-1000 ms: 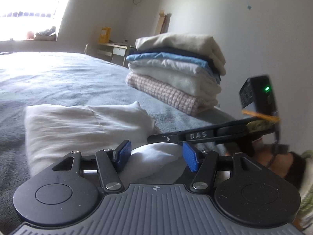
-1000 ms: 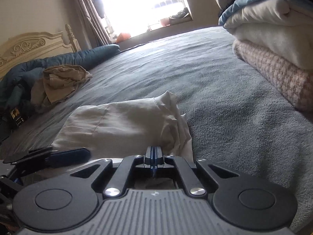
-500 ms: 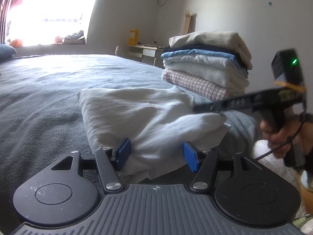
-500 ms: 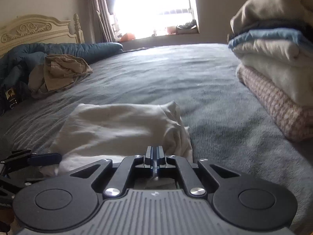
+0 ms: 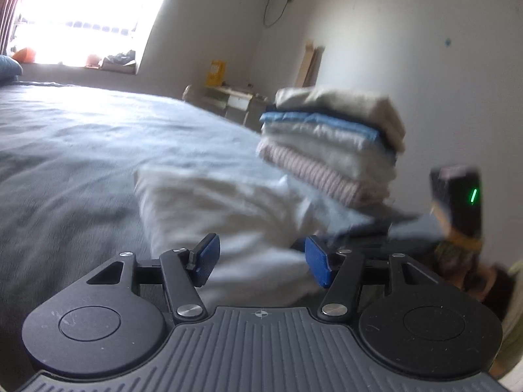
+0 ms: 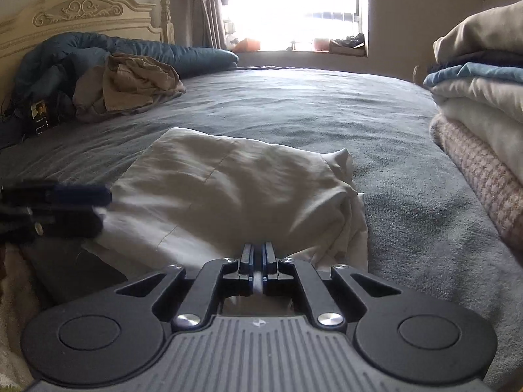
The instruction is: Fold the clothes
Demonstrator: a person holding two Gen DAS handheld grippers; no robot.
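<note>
Your right gripper (image 6: 258,254) pinches the folded cream garment (image 6: 228,189); your left gripper (image 5: 258,261) is spread around its edge, not pressing. Folding looks done. Next: carry it to the stack (image 5: 333,143) ahead-right of your left gripper.

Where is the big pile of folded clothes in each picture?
Left wrist view: the pile of folded clothes sits right of centre, behind the white garment.
Right wrist view: the pile fills the right edge, partly cut off.
Shared landmark: the bright window beyond the grey bed.
</note>
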